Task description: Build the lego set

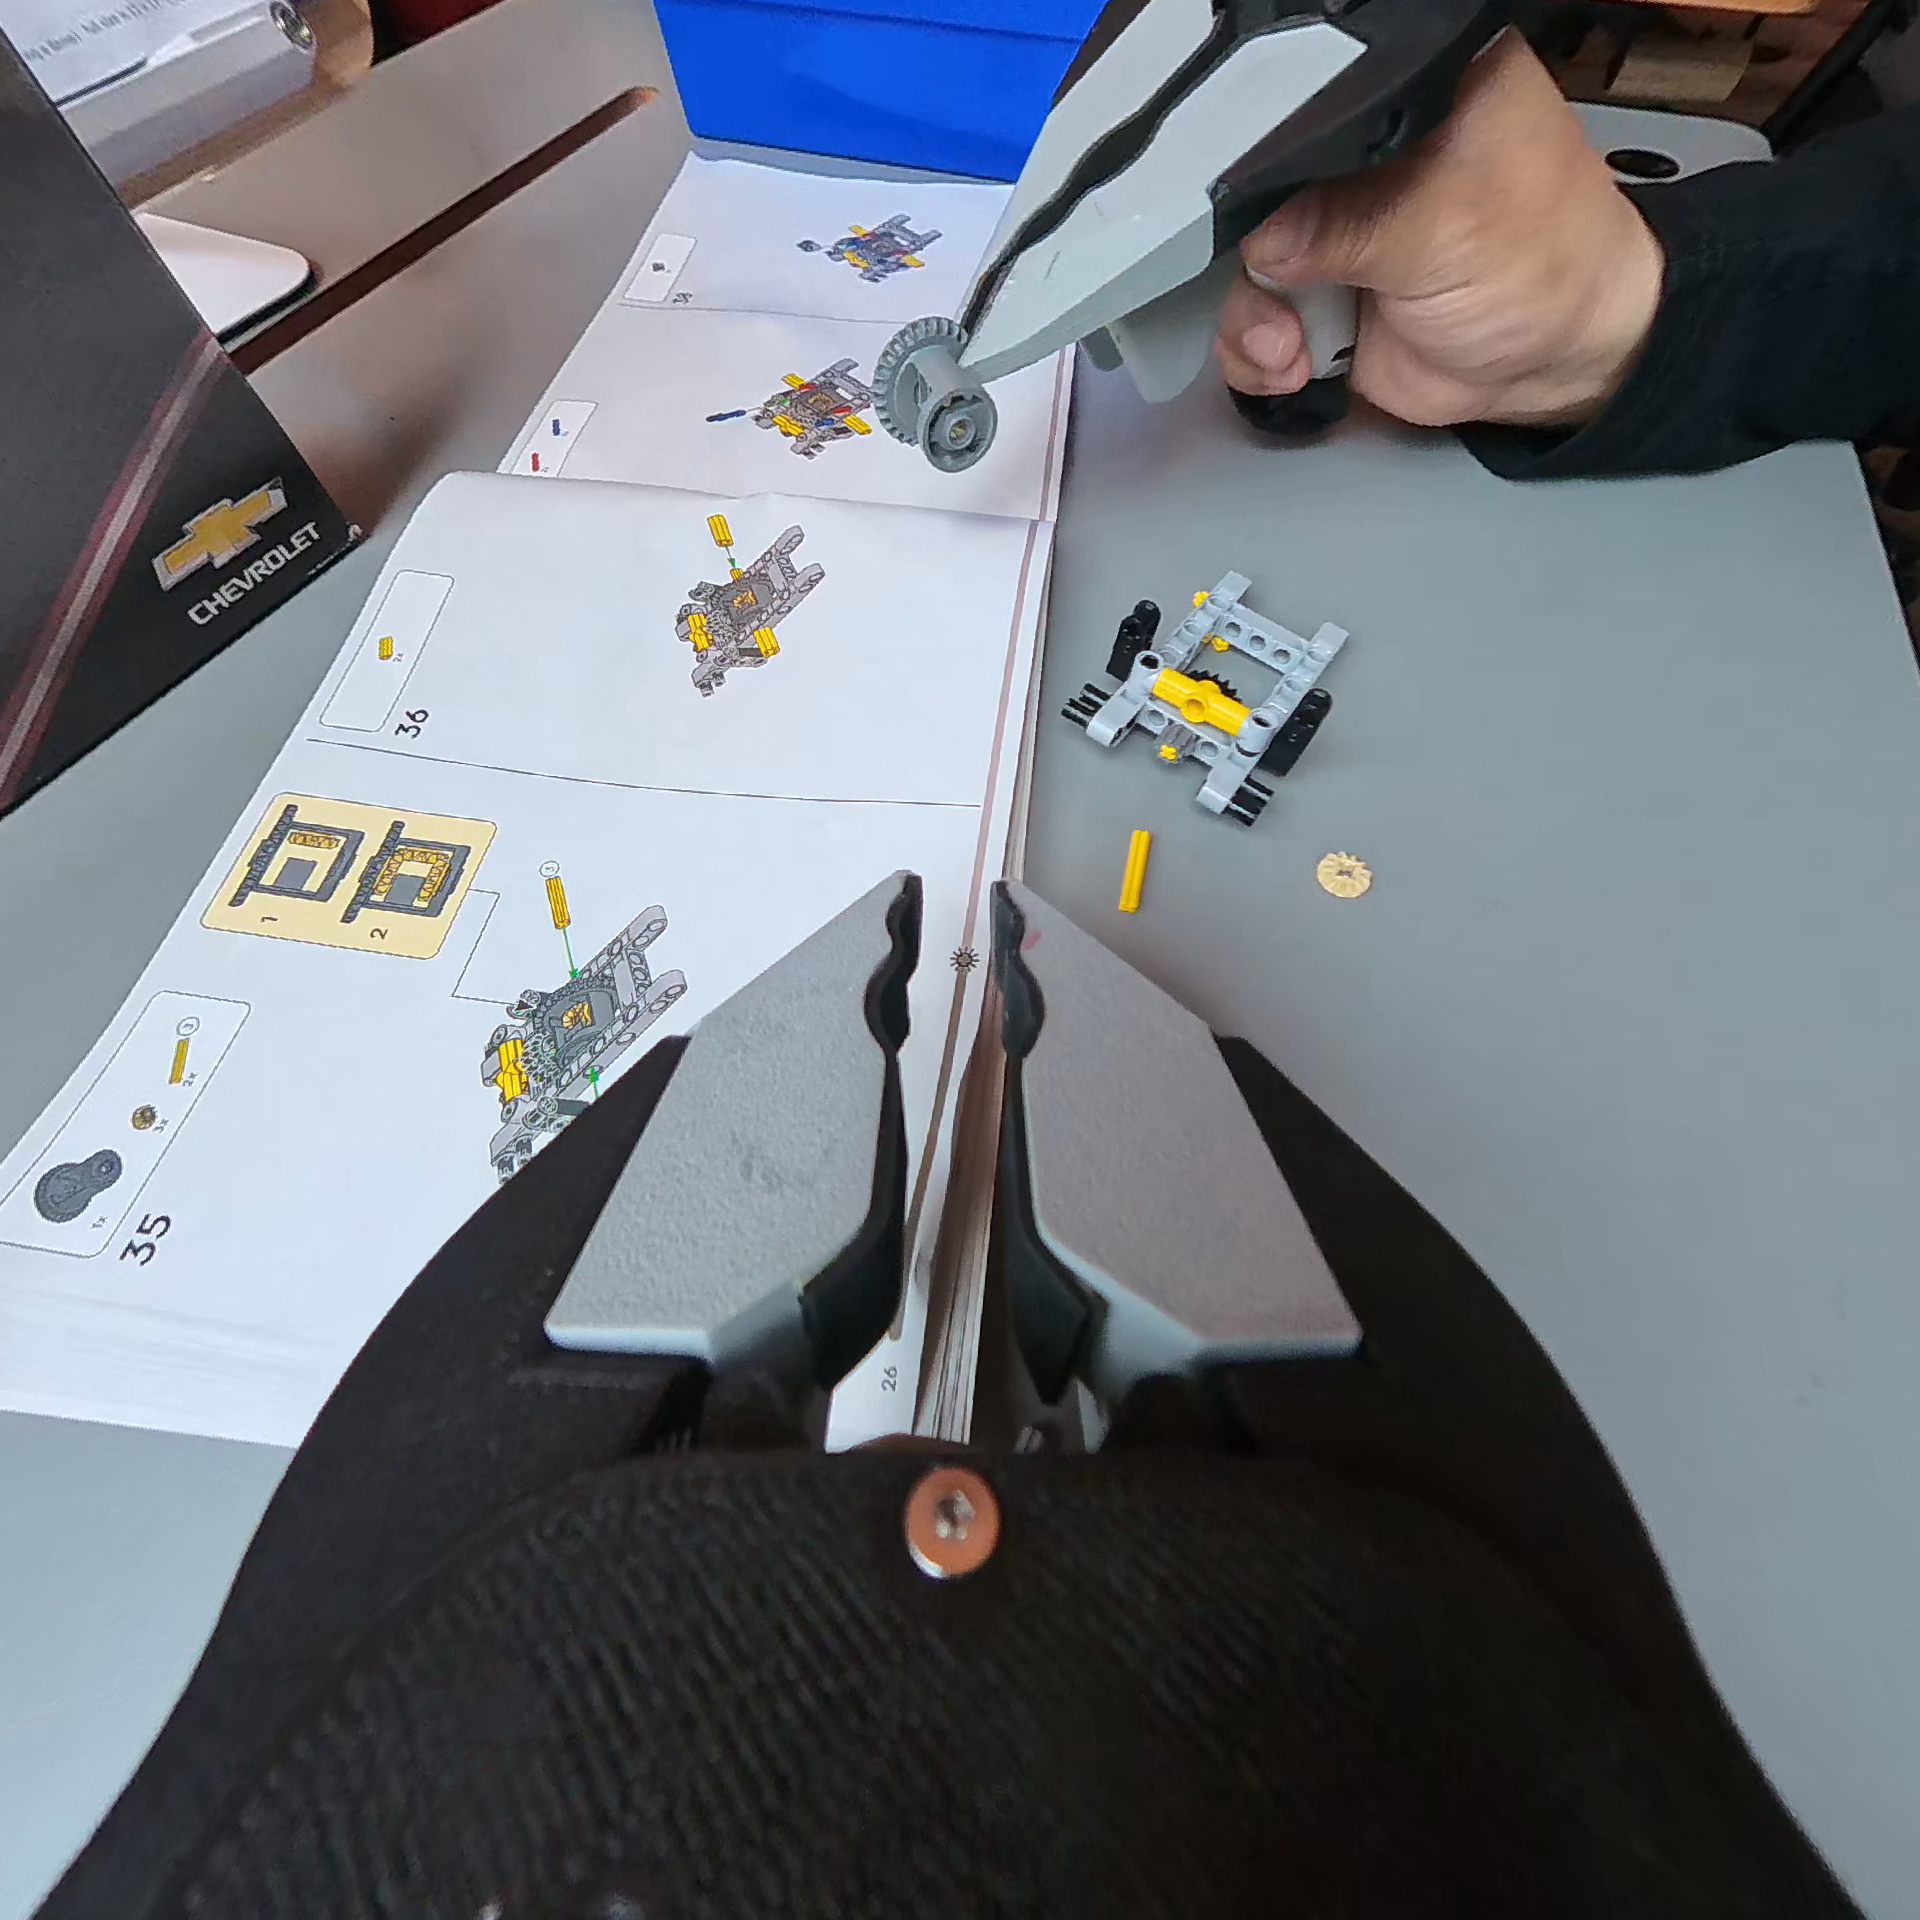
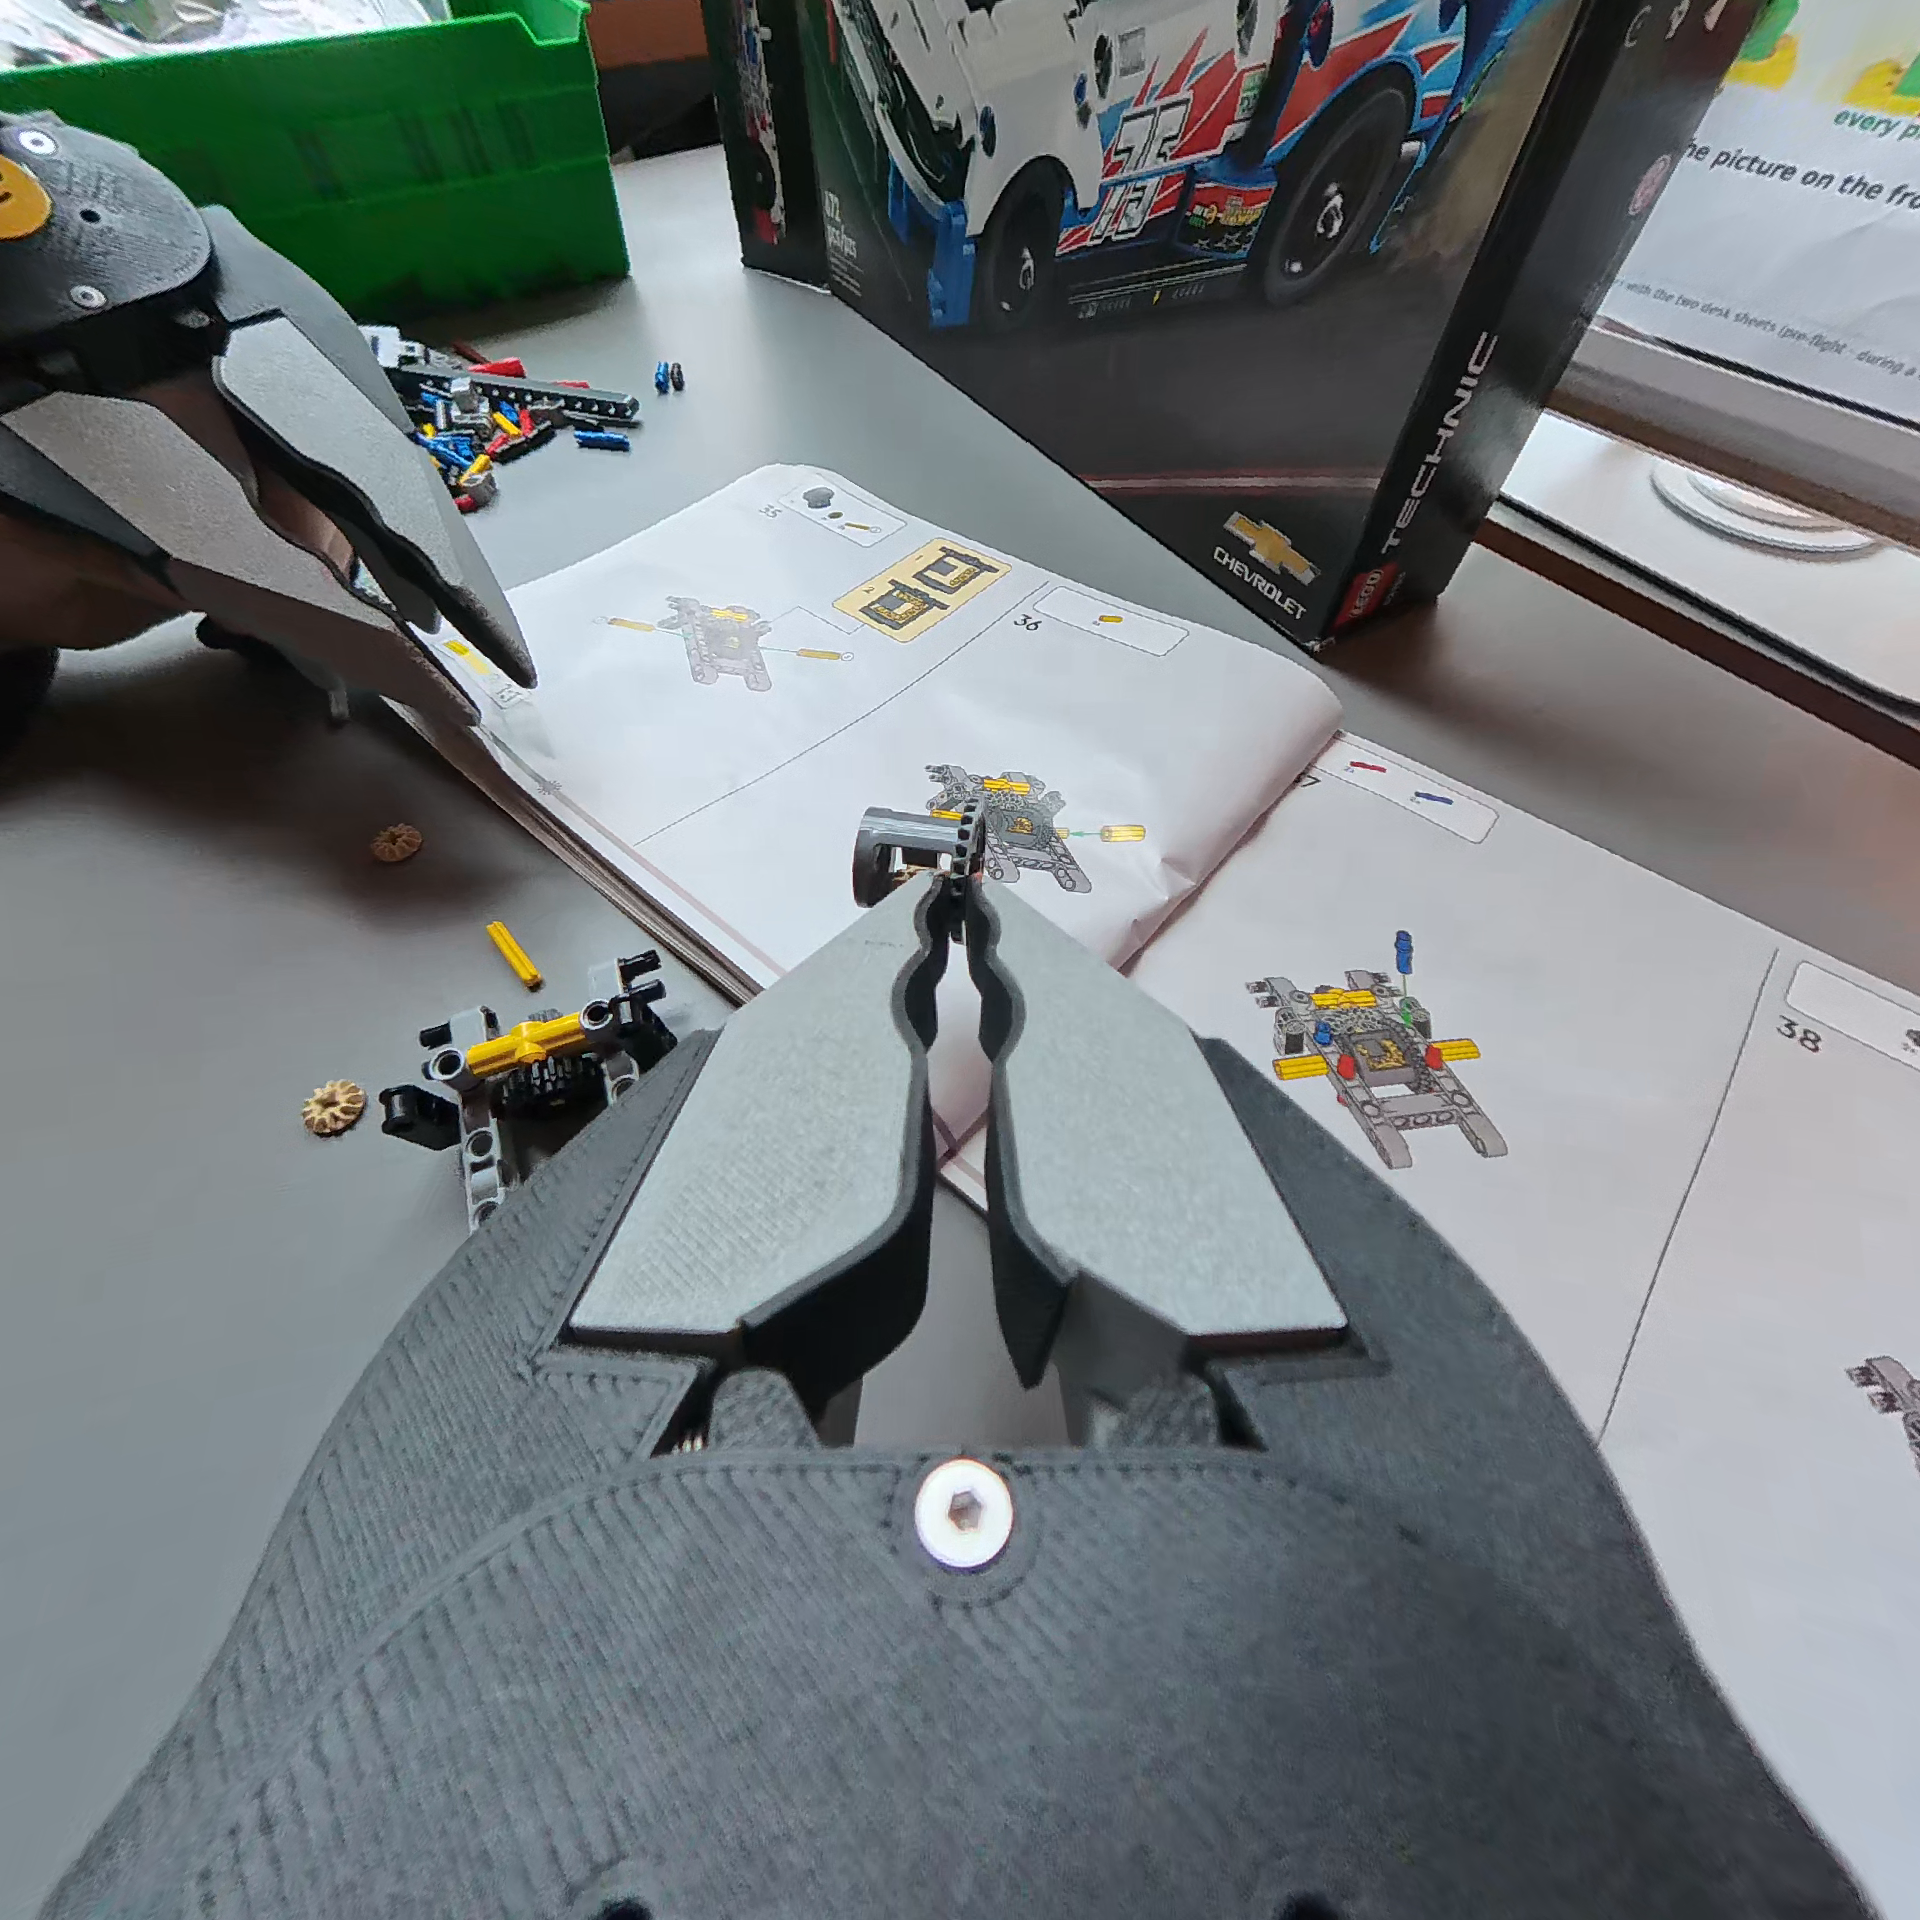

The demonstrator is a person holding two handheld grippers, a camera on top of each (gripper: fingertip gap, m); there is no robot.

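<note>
Right claw [image 2: 954, 914] pinching grey gear [image 2: 923, 850], left claw [image 1: 956, 914] narrowly parted — over booklet [image 1: 644, 665], grey table [image 1: 1455, 1039].

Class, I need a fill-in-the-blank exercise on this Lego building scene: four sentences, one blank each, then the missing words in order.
1. The right claw is shut on a grey ____.
2. The left claw hovers over the edge of the open ____.
3. The loose axle lying on the table beside the small assembly is coloured ____.
4. The storage bin behind the pile of loose pieces is coloured ____.

Missing words: gear; instruction booklet; yellow; green
</note>
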